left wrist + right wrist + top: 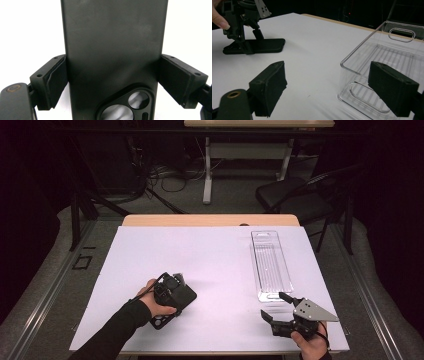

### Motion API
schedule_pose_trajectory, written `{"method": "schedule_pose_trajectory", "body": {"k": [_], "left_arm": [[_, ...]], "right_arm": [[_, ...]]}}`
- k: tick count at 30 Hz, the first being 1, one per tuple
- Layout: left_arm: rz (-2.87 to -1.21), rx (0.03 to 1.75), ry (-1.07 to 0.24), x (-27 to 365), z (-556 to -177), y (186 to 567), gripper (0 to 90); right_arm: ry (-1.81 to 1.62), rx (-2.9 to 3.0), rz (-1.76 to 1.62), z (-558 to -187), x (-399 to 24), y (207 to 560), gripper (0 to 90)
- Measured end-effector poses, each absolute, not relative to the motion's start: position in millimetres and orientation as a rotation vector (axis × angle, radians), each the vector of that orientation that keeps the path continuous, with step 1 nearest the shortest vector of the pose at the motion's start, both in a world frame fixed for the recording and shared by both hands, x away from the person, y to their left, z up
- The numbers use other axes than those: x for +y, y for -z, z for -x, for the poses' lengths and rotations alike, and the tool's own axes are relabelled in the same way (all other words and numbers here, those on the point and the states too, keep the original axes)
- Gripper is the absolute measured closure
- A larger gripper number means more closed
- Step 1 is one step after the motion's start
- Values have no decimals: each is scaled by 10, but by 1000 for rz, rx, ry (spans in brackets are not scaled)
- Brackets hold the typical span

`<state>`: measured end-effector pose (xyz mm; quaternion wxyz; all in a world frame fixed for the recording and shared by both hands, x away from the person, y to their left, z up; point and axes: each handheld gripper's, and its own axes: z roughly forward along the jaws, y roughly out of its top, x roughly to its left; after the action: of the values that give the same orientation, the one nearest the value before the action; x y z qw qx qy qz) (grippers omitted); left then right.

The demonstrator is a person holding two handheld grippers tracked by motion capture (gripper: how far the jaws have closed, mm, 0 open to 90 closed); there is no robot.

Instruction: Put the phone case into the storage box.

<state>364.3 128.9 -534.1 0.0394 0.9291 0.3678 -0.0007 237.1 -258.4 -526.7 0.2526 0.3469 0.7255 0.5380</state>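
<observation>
A black phone case point(183, 296) lies flat on the white sheet, camera cut-out toward me. My left gripper point(174, 294) points down on it from above, and in the left gripper view its two pads point(56, 80) sit against the long sides of the case point(112, 45), shut on it. My right gripper point(274, 305) rests near the table's front right edge with its jaws wide apart and nothing between them. In the right gripper view the case point(265, 45) and the left gripper point(242, 46) show at the far left, with a hand on the gripper.
A long clear plastic tray point(257, 265) lies on the right of the white sheet point(200, 250), its near end just beyond my right gripper point(327, 85); its rim point(362, 41) rises close by. A black chair point(290, 195) and a desk leg point(206, 167) stand behind the table.
</observation>
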Motion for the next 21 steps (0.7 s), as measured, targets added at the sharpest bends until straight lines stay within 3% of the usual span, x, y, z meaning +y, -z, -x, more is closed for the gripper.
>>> {"method": "schedule_pose_trajectory", "body": {"k": [21], "left_arm": [[-2852,1113,14,1289,-3670,5187,139]], "right_arm": [[-1465,1974,-941,-2375,-2577,5269,144]]}}
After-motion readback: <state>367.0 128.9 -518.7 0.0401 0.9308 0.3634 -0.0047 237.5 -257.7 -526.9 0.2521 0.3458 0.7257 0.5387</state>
